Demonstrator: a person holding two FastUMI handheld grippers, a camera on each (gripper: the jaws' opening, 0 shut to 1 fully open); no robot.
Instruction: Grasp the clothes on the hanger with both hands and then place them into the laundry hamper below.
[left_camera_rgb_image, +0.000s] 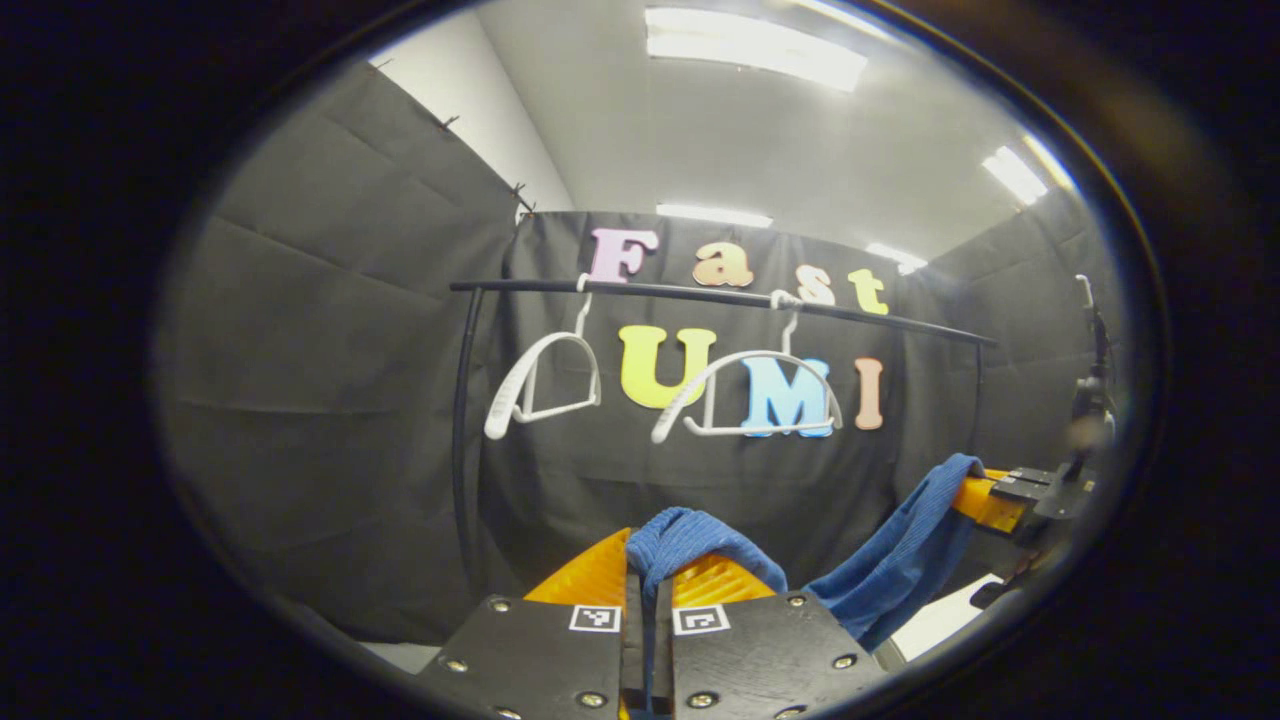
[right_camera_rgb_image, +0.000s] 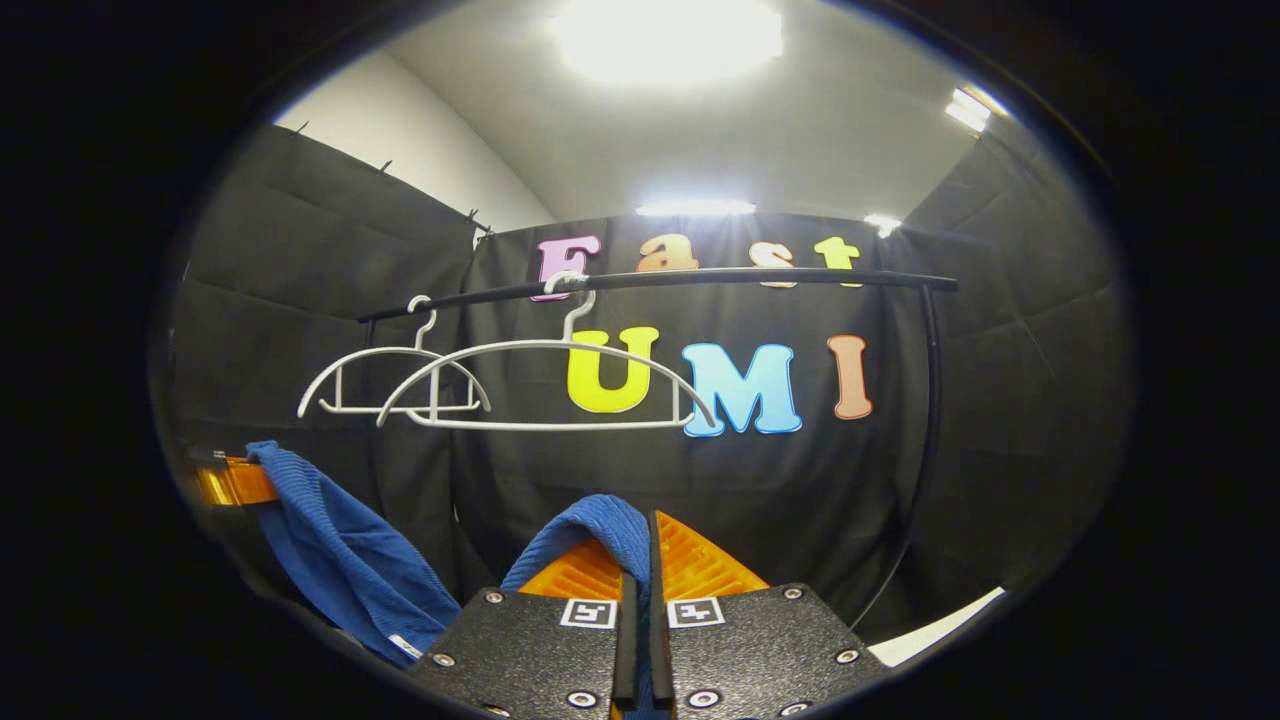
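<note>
both hangers (right_camera_rgb_image: 545, 385) on the rail (left_camera_rgb_image: 720, 296) hang bare. the blue cloth (left_camera_rgb_image: 900, 560) sags between the left gripper (left_camera_rgb_image: 648, 580) and right gripper (right_camera_rgb_image: 640, 560), each pinching an end. dropping it into the hamper remains.

Tool (left_camera_rgb_image: 648, 560): black screwed plates, square coded markers.

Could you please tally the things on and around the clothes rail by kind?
White hangers: 2
Blue garment: 1
Black rail: 1
Grippers, each clamped on the garment: 2
Total: 6
</note>
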